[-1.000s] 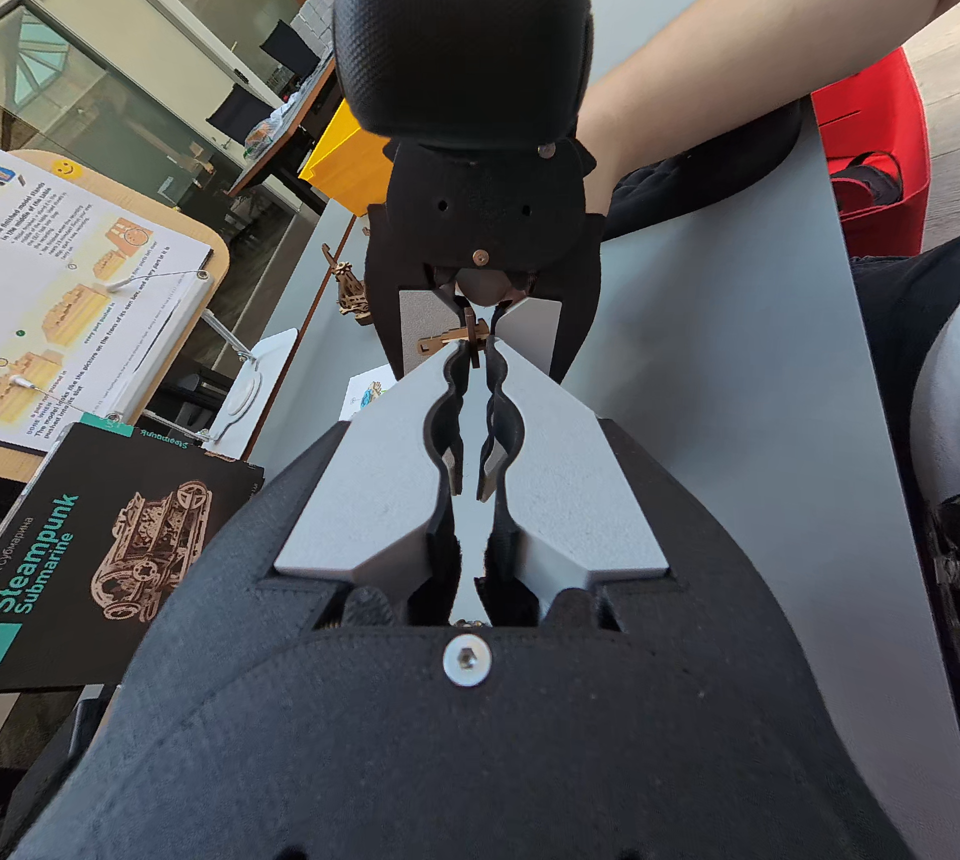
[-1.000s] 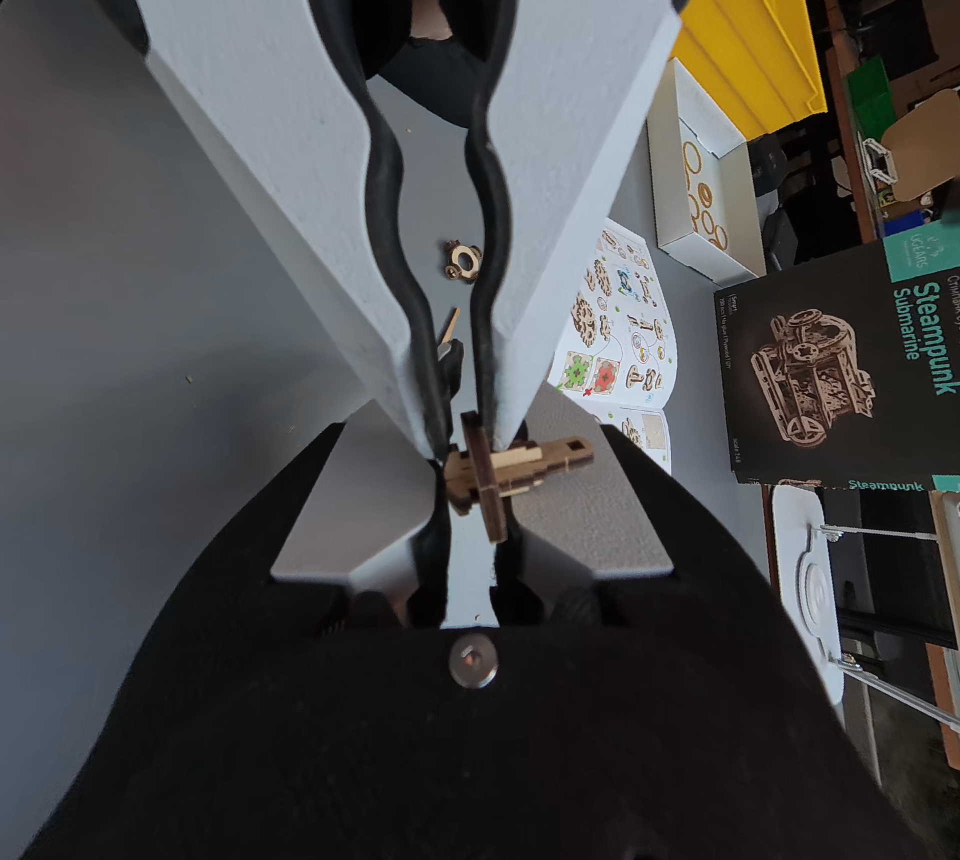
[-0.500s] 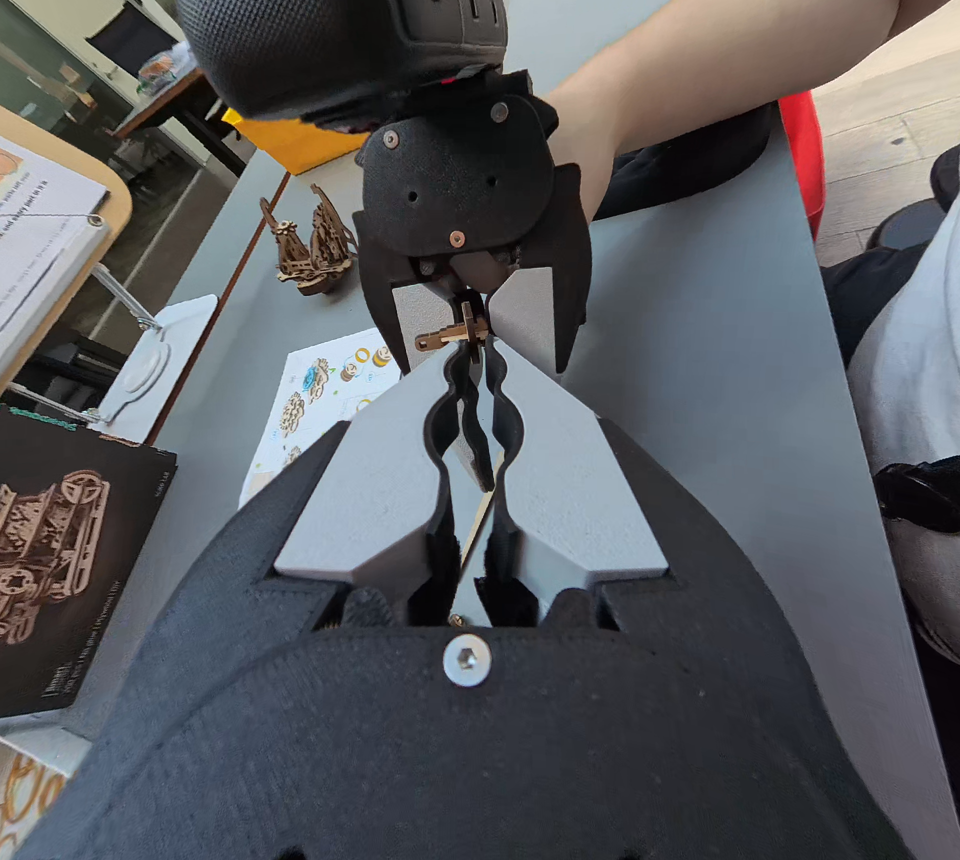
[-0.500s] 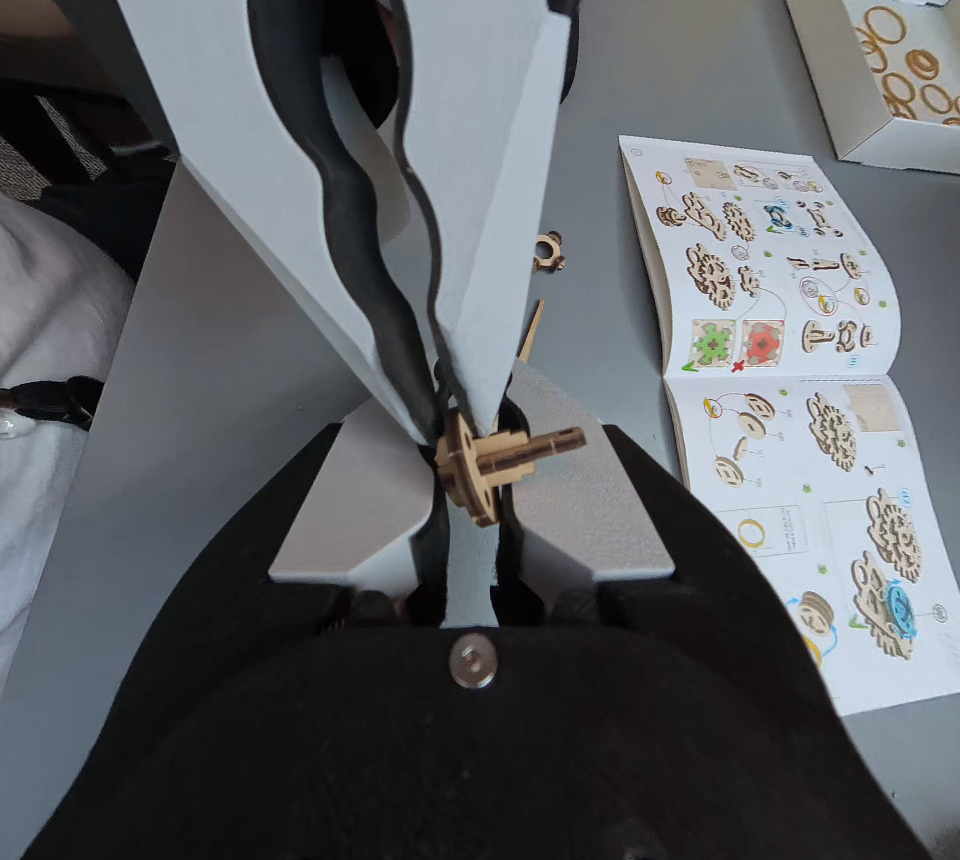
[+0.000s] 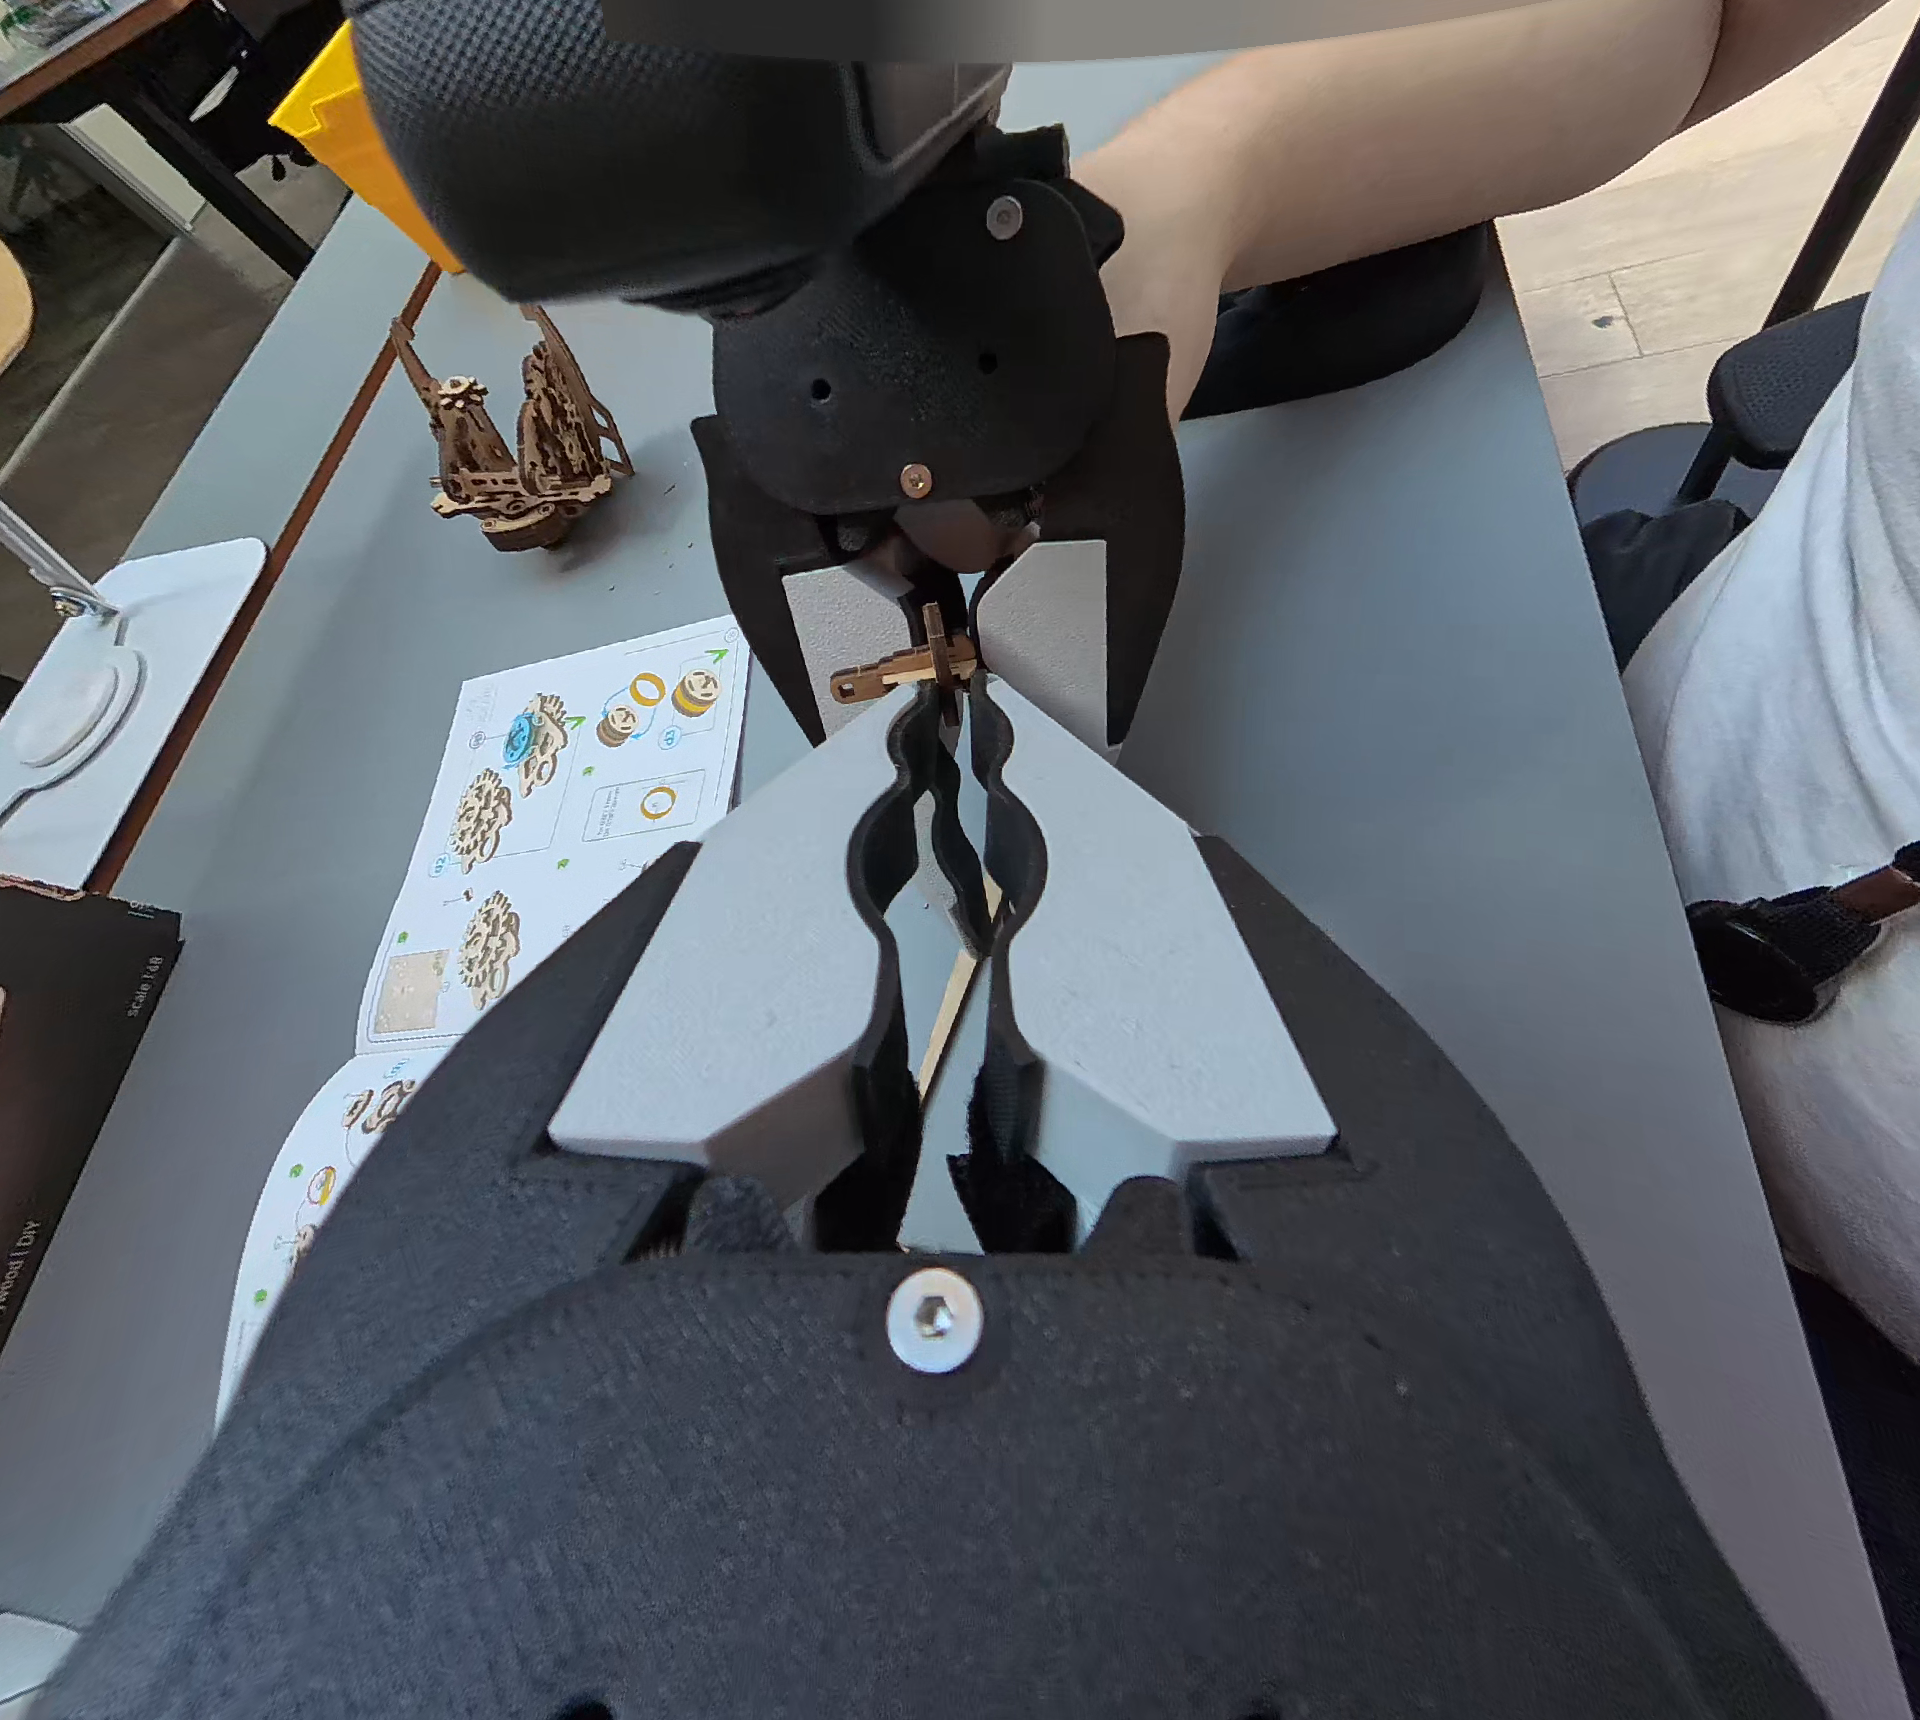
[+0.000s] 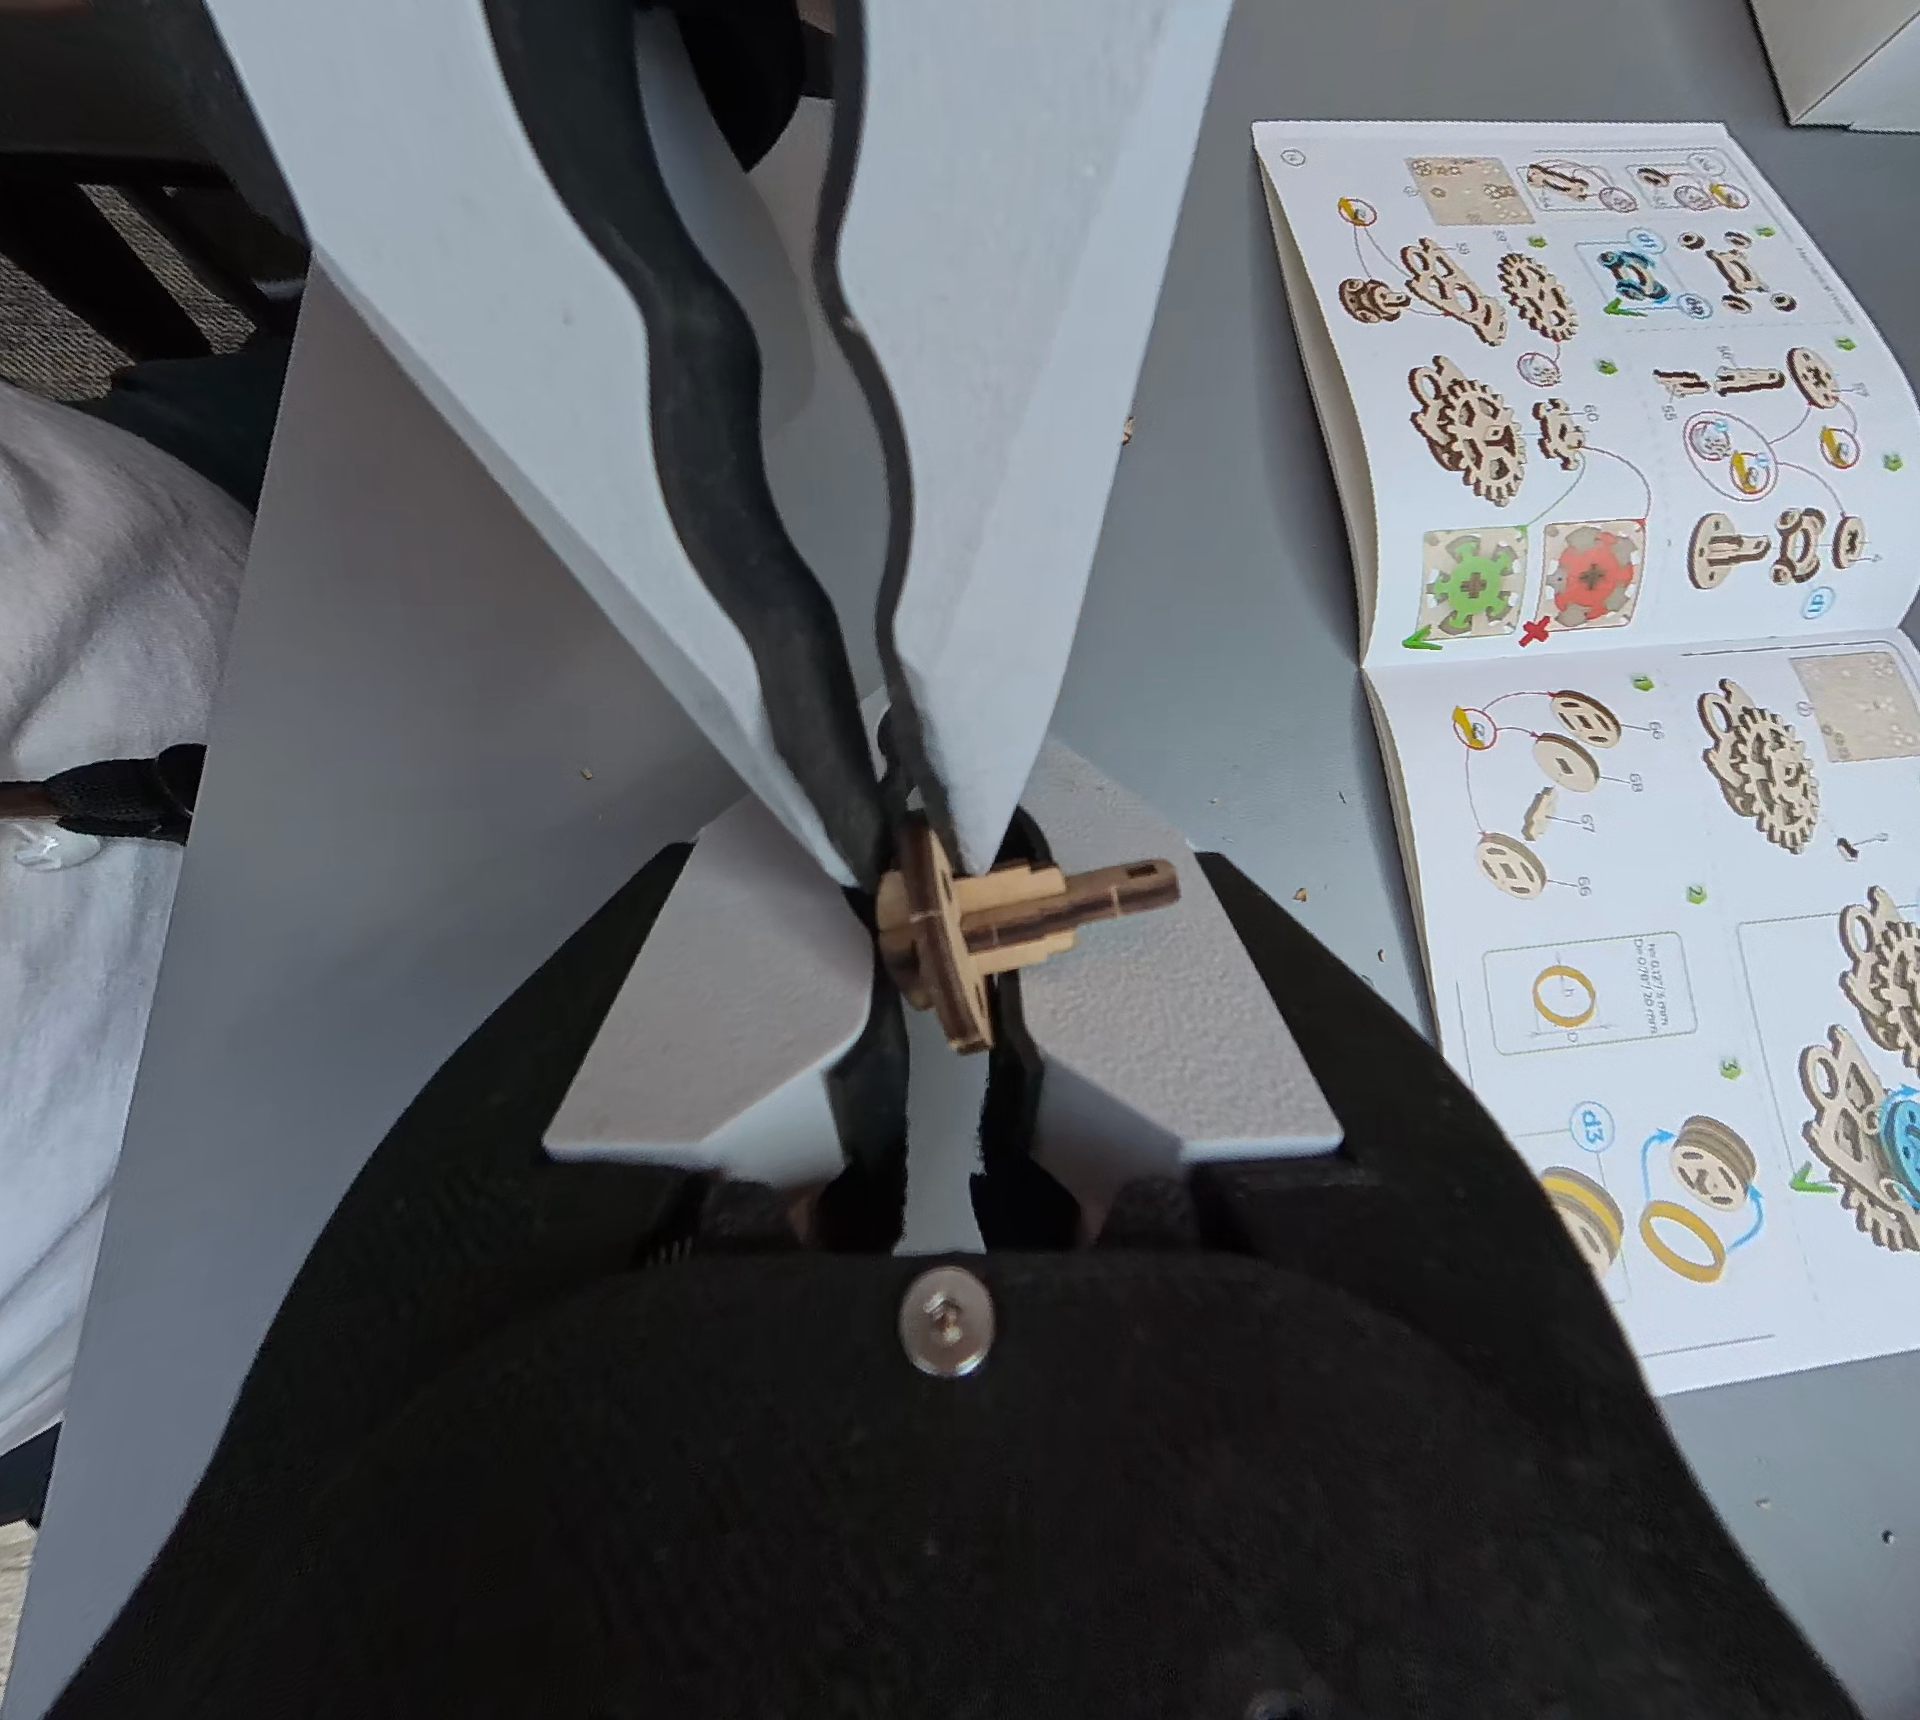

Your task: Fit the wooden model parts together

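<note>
A small wooden part [image 5: 902, 668], a round disc on a notched shaft, is held above the grey table [image 5: 1351, 839] between the two grippers, which meet tip to tip. My left gripper [image 5: 940, 714] is shut on one edge of the disc. My right gripper [image 5: 940, 605] faces it and is shut on the opposite edge. In the right wrist view the disc [image 6: 935, 943] sits between my right gripper's [image 6: 951, 839] pads, with the shaft pointing right. The left gripper [image 6: 902, 823] comes down from above and pinches the disc's top edge.
An open instruction booklet [image 5: 582, 797] lies left on the table and shows in the right wrist view [image 6: 1610, 631]. A wooden ship model [image 5: 520, 444], a yellow bin [image 5: 353, 122] and a black box [image 5: 62, 1047] stand further left. A thin wooden stick [image 5: 961, 984] lies below. A person's forearm [image 5: 1351, 143] holds the right gripper. The left gripper's tips are roughly 8 cm from the right gripper's. My left tips are roughly 25 cm from the wooden ship model [image 5: 520, 444].
Both grippers have swung together while staying shut on the wooden part. The views have turned down toward the table, so the booklet and the ship model show more.
</note>
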Action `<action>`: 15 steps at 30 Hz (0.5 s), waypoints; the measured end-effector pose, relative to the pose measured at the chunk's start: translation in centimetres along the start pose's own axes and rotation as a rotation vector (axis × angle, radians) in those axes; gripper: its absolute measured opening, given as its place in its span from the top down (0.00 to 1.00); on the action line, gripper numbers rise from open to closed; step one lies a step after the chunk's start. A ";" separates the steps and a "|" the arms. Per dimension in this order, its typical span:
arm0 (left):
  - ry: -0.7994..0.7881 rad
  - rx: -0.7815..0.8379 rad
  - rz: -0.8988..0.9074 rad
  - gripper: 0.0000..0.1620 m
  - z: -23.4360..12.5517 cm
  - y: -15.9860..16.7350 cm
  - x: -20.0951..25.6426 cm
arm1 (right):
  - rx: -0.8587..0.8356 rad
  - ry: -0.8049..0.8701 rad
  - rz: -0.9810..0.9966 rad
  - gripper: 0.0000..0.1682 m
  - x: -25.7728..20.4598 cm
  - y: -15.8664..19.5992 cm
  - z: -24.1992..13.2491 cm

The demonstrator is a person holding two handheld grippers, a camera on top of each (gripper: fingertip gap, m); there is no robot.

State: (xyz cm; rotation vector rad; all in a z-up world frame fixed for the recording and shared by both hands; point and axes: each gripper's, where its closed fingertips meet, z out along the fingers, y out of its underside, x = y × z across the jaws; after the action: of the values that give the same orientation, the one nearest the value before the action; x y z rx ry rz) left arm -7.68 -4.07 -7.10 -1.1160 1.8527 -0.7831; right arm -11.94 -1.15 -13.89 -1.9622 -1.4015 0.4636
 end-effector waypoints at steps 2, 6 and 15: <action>0.012 0.011 -0.010 0.98 -0.1 -0.1 0.0 | 0.012 -0.027 0.020 0.98 -0.4 -0.2 0.0; 0.038 0.003 -0.022 0.97 0.0 0.3 0.1 | -0.013 -0.017 0.011 1.00 -0.4 0.3 0.3; 0.029 0.050 -0.065 0.97 0.0 0.4 0.1 | -0.048 0.031 -0.027 1.00 0.1 0.7 0.4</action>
State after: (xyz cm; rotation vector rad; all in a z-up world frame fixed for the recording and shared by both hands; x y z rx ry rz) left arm -7.90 -3.98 -7.48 -1.1432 1.8187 -0.8827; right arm -11.71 -1.08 -14.68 -1.9777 -1.4301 0.3885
